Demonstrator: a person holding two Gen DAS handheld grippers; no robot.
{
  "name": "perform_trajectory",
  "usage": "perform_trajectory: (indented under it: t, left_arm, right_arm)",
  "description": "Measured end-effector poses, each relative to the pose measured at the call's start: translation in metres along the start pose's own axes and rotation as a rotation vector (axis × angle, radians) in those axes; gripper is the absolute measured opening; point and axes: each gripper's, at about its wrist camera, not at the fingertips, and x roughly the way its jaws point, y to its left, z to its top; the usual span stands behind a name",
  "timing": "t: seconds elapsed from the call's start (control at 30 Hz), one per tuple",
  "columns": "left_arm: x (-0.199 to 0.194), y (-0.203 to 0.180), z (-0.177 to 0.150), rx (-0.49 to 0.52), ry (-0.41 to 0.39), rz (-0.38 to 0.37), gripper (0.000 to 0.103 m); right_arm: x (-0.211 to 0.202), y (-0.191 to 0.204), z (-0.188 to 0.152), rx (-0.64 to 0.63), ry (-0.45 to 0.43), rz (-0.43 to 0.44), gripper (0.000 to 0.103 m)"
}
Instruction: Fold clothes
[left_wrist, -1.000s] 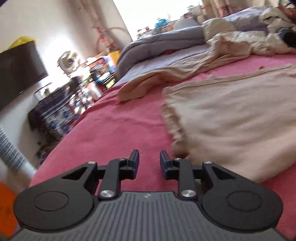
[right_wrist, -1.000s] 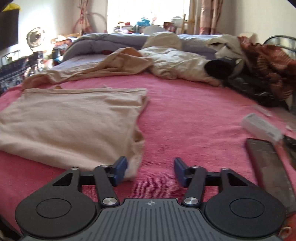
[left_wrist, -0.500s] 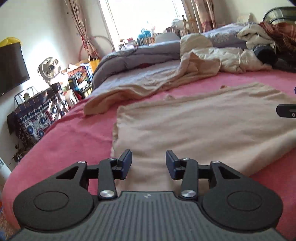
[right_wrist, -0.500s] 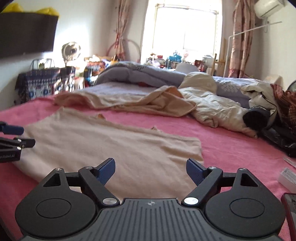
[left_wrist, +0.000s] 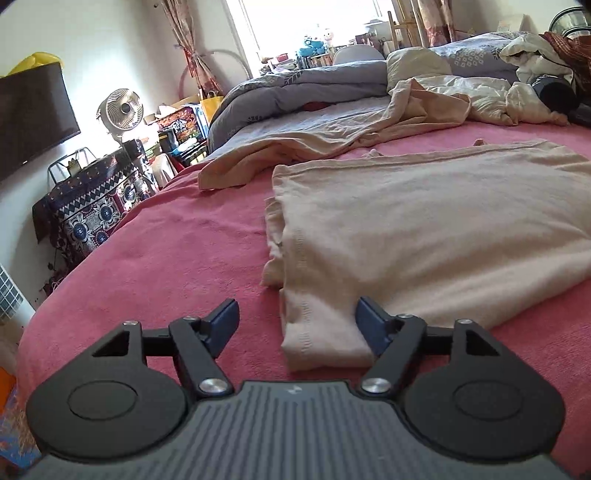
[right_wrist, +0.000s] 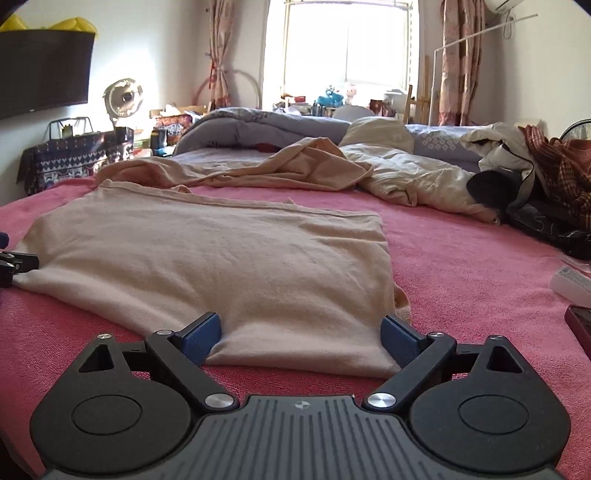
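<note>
L gripper (left_wrist: 297, 325): jaws wide apart, have just been opening. The near L corner of the folded beige garment (left_wrist: 424, 236) lies between the blue pads; the R pad (left_wrist: 371, 330) sits right at the cloth edge, can't tell if it touches, the L pad is well clear over the pink bedspread (left_wrist: 177, 258). Nothing pinched, not gripping

R gripper (right_wrist: 301, 338): jaws spread wider still, also just been opening. The near R corner of the same garment (right_wrist: 229, 258) sits between its pads; both pads (right_wrist: 201, 338) flank the fabric's front edge, cloth slack, not clamped. The L gripper's tip shows at the far L edge of the R wrist view (right_wrist: 14, 260), against the garment's other corner

Garment lies flat on the pink bedspread (right_wrist: 461, 258), folded to a rough rectangle, layered edges visible on its L side in the L wrist view

Counts:
- grippers: 2, both open
- folded beige garment: 1
- loose peach-beige cloth (left_wrist: 332, 136) behind it, unfolded: 1
- cream crumpled bedding (right_wrist: 413, 177) further back R: 1
- grey-lilac duvet (right_wrist: 258, 127) at far end: 1
- white pillow-like lump (right_wrist: 380, 131): 1
- heap of dark + plaid clothes (right_wrist: 554, 173) at R edge: 1 pile, items inside can't be split
- small white box (right_wrist: 570, 280) on the spread at R: 1; dark flat thing (right_wrist: 580, 321) just below it: 1
- round fan (left_wrist: 123, 109): 1
- wall TV (left_wrist: 33, 110): 1
- patterned cloth-covered stand (left_wrist: 92, 199): 1
- window (right_wrist: 343, 48): 1, curtains both sides
</note>
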Motion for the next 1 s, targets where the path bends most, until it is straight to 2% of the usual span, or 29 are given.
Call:
perform_trajectory:
  t: [0.2,0.23,0.3,0.4,0.5,0.6,0.7,0.83,0.87,0.9,1.0]
  left_arm:
    - [-0.011,0.017,-0.002,0.036,0.037,0.034,0.075]
    - [-0.014,0.019,-0.001,0.051,0.039,0.043,0.076]
    - [-0.020,0.022,0.004,0.068,0.037,0.048,0.076]
    - [-0.032,0.023,0.021,0.056,-0.021,0.062,0.074]
    - [-0.043,0.022,0.049,-0.032,-0.111,-0.047,0.075]
    - [-0.037,0.008,0.070,-0.066,-0.147,-0.150,0.078]
    - [-0.013,-0.015,0.072,-0.039,-0.102,-0.167,0.078]
    - [0.016,-0.034,0.050,0.043,0.016,-0.129,0.078]
    - [0.021,-0.033,0.043,0.055,0.045,-0.115,0.079]
    - [0.023,-0.030,0.035,0.053,0.051,-0.110,0.080]
    - [0.020,-0.011,0.020,0.021,0.059,-0.116,0.083]
  right_arm:
    - [-0.014,-0.010,0.009,-0.029,0.092,0.054,0.095]
    - [-0.017,-0.012,0.011,-0.045,0.120,0.052,0.100]
    - [-0.026,-0.017,0.014,-0.072,0.149,0.035,0.100]
    - [-0.039,-0.028,0.029,-0.049,0.062,0.032,0.100]
    - [-0.032,-0.033,0.055,-0.001,-0.023,0.091,0.102]
    - [-0.006,-0.026,0.076,-0.043,-0.058,0.145,0.102]
    - [0.025,-0.017,0.081,-0.079,-0.025,0.212,0.102]
    - [0.053,-0.011,0.056,-0.140,0.128,0.260,0.103]
    - [0.054,-0.013,0.045,-0.154,0.134,0.266,0.103]
    - [0.049,-0.019,0.037,-0.139,0.102,0.278,0.103]
    - [0.038,-0.028,0.031,-0.108,0.104,0.292,0.103]
